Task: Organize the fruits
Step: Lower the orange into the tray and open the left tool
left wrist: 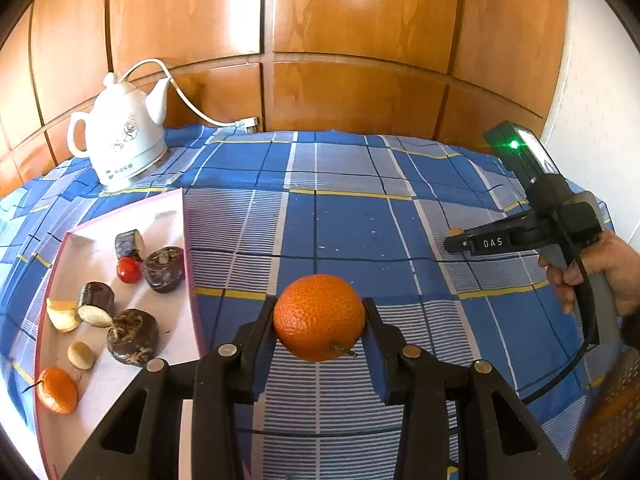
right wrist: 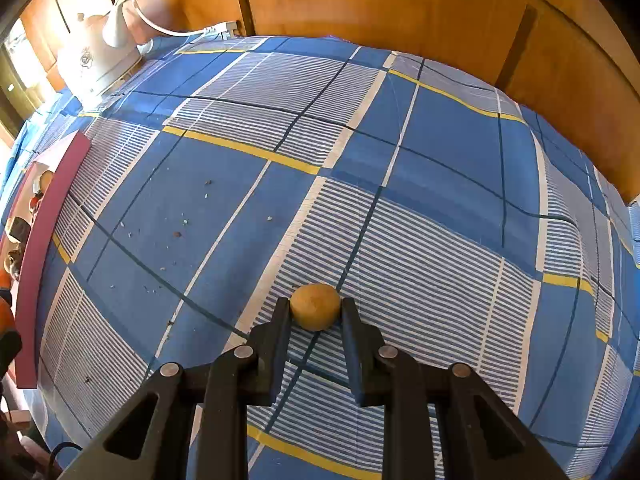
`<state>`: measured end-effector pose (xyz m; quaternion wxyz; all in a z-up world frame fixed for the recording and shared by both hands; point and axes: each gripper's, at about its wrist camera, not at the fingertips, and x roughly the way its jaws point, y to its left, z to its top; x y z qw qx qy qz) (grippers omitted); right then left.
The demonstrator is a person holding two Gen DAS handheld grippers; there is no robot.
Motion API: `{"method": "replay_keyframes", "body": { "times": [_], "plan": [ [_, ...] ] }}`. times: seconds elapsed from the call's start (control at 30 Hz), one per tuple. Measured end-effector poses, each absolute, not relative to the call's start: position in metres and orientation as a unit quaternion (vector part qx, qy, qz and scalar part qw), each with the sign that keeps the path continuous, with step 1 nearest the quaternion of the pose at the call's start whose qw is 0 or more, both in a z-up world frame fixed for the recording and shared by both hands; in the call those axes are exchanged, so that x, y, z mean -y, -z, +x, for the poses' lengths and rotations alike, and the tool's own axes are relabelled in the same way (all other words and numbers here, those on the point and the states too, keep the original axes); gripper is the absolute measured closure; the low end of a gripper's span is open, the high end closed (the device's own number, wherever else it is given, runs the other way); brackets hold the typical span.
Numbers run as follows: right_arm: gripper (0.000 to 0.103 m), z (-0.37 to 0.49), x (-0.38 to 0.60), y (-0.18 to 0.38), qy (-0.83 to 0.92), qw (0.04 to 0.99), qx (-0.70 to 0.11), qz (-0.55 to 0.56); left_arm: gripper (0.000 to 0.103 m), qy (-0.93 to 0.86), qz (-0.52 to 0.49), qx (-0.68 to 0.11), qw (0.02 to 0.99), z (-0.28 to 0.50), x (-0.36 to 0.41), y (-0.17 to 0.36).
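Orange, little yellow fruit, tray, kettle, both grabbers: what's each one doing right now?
Orange: held off the cloth.
Left gripper: shut on the orange.
Small yellow fruit: pinched, at the cloth.
Right gripper: shut on the small yellow fruit.
Tray: holds fruit pieces.
Kettle: upright, lid on, cord attached.

orange tangerine, blue plaid tablecloth, white kettle

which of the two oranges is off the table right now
The bigger orange, clamped in the left gripper above the cloth. The smaller orange lies in the tray.
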<state>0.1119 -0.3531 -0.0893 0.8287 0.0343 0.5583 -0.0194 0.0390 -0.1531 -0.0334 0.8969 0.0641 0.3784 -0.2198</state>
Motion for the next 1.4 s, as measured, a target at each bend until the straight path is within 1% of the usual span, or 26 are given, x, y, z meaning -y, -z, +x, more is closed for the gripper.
{"method": "replay_keyframes", "body": {
  "times": [0.33, 0.47, 0.73, 0.87, 0.93, 1.1, 1.37, 1.4],
  "plan": [
    [0.078, 0.113, 0.352, 0.088, 0.019, 0.829, -0.558, 0.029, 0.063, 0.208, 0.048, -0.378, 0.901, 0.04, 0.135, 0.026],
    [0.078, 0.112, 0.35, 0.088, 0.02, 0.829, -0.558, 0.026, 0.063, 0.196, 0.038, -0.379, 0.904, 0.043, 0.115, 0.022],
    [0.078, 0.111, 0.348, 0.088, 0.021, 0.83, -0.557, 0.018, 0.063, 0.117, -0.033, -0.388, 0.914, 0.054, 0.02, 0.008],
    [0.078, 0.111, 0.348, 0.087, 0.02, 0.83, -0.557, 0.017, 0.063, 0.07, -0.06, -0.396, 0.914, 0.051, -0.028, 0.013],
    [0.078, 0.111, 0.348, 0.087, 0.02, 0.83, -0.557, 0.017, 0.063, 0.061, -0.066, -0.402, 0.911, 0.047, -0.039, 0.018],
    [0.078, 0.111, 0.348, 0.087, 0.021, 0.83, -0.557, 0.017, 0.063, 0.074, -0.068, -0.427, 0.899, 0.043, -0.034, 0.039],
    [0.078, 0.11, 0.348, 0.088, 0.025, 0.83, -0.557, 0.017, 0.062, 0.072, -0.038, -0.423, 0.902, 0.073, -0.011, 0.051],
    [0.078, 0.11, 0.348, 0.088, 0.025, 0.83, -0.557, 0.017, 0.058, 0.072, -0.036, -0.424, 0.902, 0.076, -0.01, 0.052]
  ]
}}
